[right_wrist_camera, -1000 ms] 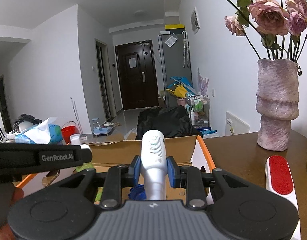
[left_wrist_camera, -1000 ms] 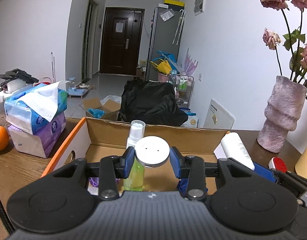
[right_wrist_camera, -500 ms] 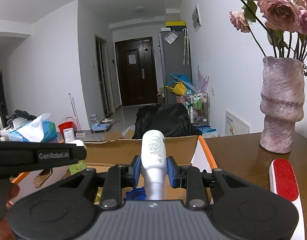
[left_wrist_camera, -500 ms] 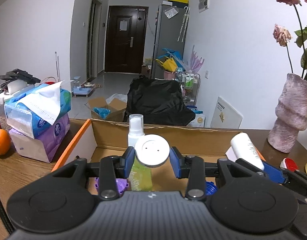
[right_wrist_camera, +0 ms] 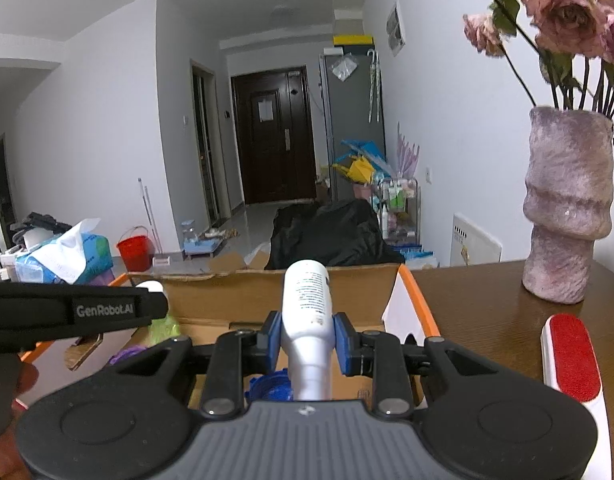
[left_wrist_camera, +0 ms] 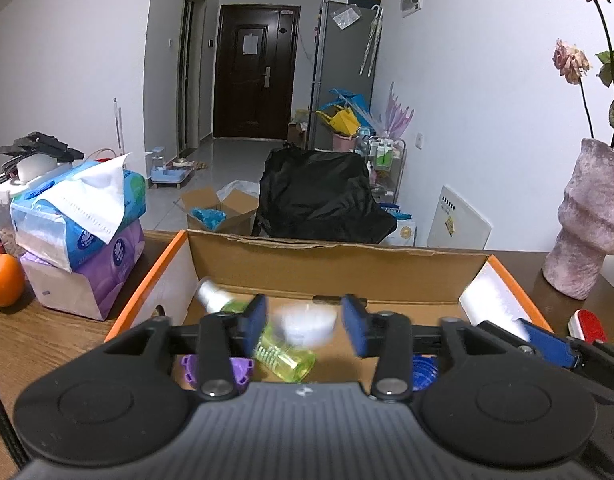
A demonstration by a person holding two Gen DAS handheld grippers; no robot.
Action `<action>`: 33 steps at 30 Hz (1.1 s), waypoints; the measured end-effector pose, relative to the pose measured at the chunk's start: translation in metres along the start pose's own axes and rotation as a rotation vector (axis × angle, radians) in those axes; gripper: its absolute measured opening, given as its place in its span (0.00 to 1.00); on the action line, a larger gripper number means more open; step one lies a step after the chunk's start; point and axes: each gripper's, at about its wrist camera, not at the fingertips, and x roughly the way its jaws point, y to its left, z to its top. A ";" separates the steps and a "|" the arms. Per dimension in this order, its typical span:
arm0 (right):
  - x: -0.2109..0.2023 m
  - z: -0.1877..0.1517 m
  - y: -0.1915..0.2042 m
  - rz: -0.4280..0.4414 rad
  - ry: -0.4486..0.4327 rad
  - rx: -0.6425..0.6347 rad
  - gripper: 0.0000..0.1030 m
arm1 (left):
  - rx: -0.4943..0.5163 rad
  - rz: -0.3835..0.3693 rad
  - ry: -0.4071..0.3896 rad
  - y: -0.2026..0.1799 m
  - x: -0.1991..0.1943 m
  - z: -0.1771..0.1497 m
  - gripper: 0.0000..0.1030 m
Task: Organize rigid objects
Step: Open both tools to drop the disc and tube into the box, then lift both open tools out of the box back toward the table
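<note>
Brown corrugated cardboard box [left_wrist_camera: 339,268] with orange-edged white flaps, open on a wooden table [left_wrist_camera: 31,336]; both grippers sit at its near side, over its open top

- Left gripper [left_wrist_camera: 305,322]: blue pads spread, jaws have just been opening. White round disc [left_wrist_camera: 307,322] between them, blurred, touching neither pad, over the box floor
- Yellow-green spray bottle [left_wrist_camera: 279,354] in the box, clear ribbed body, silvery-white cap toward the back-left corner, tilted steeply over; partly hidden by the left finger
- Purple plastic piece [left_wrist_camera: 243,368] on the box floor at left, blue ribbed piece [left_wrist_camera: 425,366] at right, both mostly hidden behind the gripper body
- Right gripper [right_wrist_camera: 307,340]: pads pinching a white bottle [right_wrist_camera: 307,308] at its narrowing lower part. Bottle is smooth, cylindrical, small dark print on one side, rounded end pointing up and away, neck toward the camera. Held above the right half of the box; in the left view it blurs against the right flap
- Right view: left gripper's black housing crosses in from the left, with a person's hand [right_wrist_camera: 11,412] at the frame edge

Outside the box:
- stacked tissue packs [left_wrist_camera: 79,232] and an orange [left_wrist_camera: 3,286] to the left
- mauve ridged vase [right_wrist_camera: 567,216] of faded roses to the right
- red-faced lint brush [right_wrist_camera: 571,356] flat on the table near the right gripper
</note>
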 end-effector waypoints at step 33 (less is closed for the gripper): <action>-0.006 0.002 -0.008 -0.074 -0.034 0.023 1.00 | -0.012 0.102 -0.041 0.009 -0.008 0.004 1.00</action>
